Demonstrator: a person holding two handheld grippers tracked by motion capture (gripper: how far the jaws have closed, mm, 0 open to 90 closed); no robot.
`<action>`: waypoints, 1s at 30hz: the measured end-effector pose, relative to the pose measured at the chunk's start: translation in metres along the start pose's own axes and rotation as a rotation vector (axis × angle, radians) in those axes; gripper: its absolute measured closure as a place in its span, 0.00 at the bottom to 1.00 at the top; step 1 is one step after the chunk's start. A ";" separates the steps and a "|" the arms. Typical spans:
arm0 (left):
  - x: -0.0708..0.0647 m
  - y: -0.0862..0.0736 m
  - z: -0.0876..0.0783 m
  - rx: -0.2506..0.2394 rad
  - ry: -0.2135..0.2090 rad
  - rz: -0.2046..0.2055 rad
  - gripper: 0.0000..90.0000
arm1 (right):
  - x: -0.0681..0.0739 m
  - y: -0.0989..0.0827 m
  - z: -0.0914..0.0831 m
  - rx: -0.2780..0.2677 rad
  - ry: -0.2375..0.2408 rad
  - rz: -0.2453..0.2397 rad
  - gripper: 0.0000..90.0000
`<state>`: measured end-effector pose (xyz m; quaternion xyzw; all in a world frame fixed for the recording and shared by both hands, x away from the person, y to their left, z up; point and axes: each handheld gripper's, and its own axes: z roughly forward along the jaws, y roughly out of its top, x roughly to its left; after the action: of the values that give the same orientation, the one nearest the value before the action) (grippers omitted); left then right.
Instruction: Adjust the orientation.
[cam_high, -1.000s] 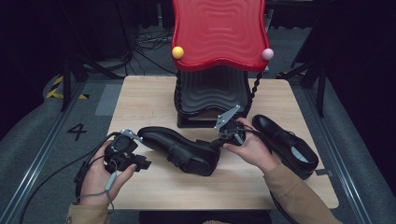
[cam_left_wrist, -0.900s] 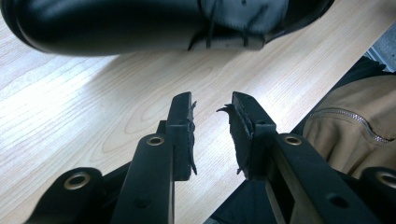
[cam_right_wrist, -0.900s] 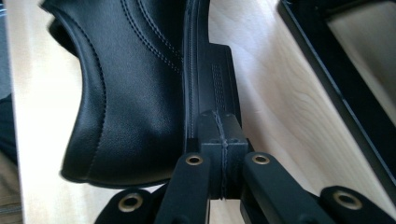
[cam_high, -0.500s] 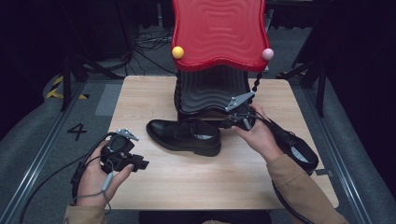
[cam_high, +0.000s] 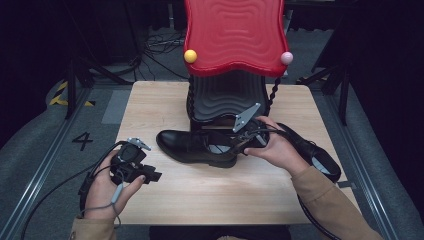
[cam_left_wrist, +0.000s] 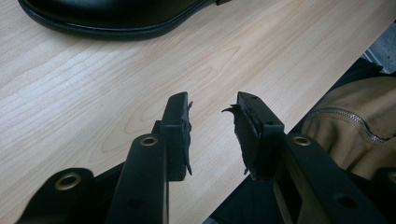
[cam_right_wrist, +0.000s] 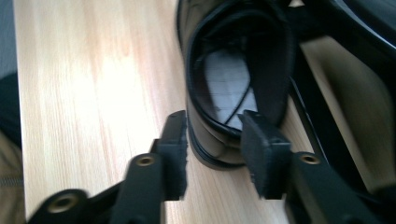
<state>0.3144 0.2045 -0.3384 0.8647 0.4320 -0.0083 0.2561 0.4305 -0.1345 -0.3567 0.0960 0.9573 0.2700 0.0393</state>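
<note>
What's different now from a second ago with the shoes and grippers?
The glossy black leather dress shoe was swung from a diagonal to lie level before the black ribbed stand. The right gripper has just opened off its heel; the left gripper, empty, widened. The second black shoe stayed put.

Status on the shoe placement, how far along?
Done: one black dress shoe stands upright on the table in front of the red-topped stand. In hand: the right gripper has just been opening, its jaws straddling that shoe's heel without pressing. Left: the second shoe lies under the right forearm, not paired; the left gripper is open, empty.
</note>
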 end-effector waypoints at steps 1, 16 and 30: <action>0.000 0.000 0.000 0.003 -0.002 0.001 0.73 | 0.001 0.002 0.003 0.012 0.005 -0.022 0.65; 0.003 -0.003 -0.001 -0.004 -0.006 -0.004 0.72 | 0.001 0.026 0.052 0.175 0.058 -0.121 0.76; 0.004 -0.001 0.000 -0.002 -0.012 -0.004 0.71 | 0.033 0.037 0.049 0.181 0.088 -0.118 0.93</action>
<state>0.3159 0.2080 -0.3398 0.8636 0.4321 -0.0133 0.2595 0.4107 -0.0721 -0.3795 0.0304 0.9825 0.1838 0.0041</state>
